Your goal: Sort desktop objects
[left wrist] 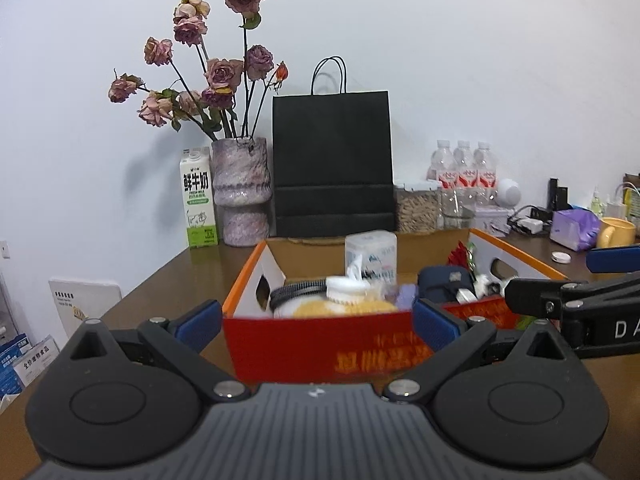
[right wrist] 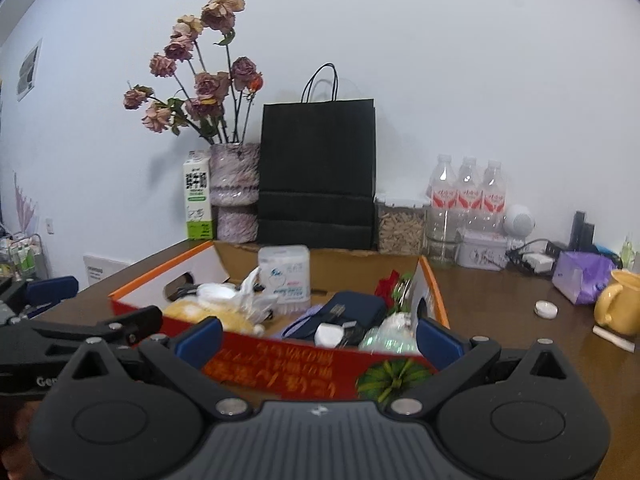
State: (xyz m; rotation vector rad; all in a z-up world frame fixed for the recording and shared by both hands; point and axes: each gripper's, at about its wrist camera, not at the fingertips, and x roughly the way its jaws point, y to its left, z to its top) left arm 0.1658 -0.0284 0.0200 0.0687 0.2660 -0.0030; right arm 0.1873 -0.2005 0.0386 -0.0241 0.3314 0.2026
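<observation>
Jaws spread wide and holding nothing on both my left gripper (left wrist: 316, 320) and my right gripper (right wrist: 318, 338), I hover at the near red wall of the open cardboard box (left wrist: 320, 344) on the brown table (left wrist: 168, 280). Piled loosely in it are a yellow sponge-like pad (right wrist: 208, 314) and a crinkly plastic pack (right wrist: 252, 296), likely light and yielding, so I'd pinch them mid-body. A navy pouch (right wrist: 352, 308) and an upright white cotton-swab tub (right wrist: 285, 270) look firmer; I'd grip the tub across its flat sides.
</observation>
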